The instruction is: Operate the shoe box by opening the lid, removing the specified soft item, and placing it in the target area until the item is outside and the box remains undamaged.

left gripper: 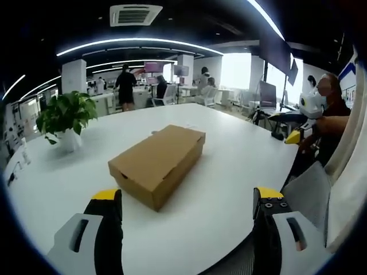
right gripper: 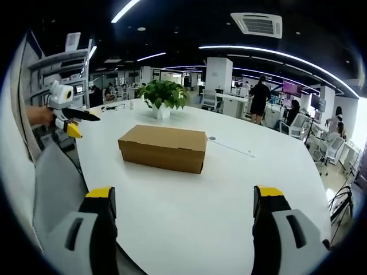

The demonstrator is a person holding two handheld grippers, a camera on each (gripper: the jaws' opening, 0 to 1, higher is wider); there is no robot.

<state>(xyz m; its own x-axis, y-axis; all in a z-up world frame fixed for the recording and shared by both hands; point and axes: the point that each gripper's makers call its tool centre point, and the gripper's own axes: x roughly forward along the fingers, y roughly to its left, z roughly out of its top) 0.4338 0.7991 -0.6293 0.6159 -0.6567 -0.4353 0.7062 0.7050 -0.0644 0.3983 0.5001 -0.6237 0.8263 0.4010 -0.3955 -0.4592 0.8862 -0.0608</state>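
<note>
Shoe box [left gripper: 157, 163] sits closed on the white table [left gripper: 229, 189] — nothing begun; both grippers (left gripper [left gripper: 186, 215], right gripper [right gripper: 186, 215]) hang released, well apart from it — next, approach the lid.

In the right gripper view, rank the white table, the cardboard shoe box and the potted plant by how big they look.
1. White table, by far the largest.
2. Shoe box.
3. Potted plant, a little smaller than the box, though it stands farther from the camera, so its true size against the box is unsure.
</note>
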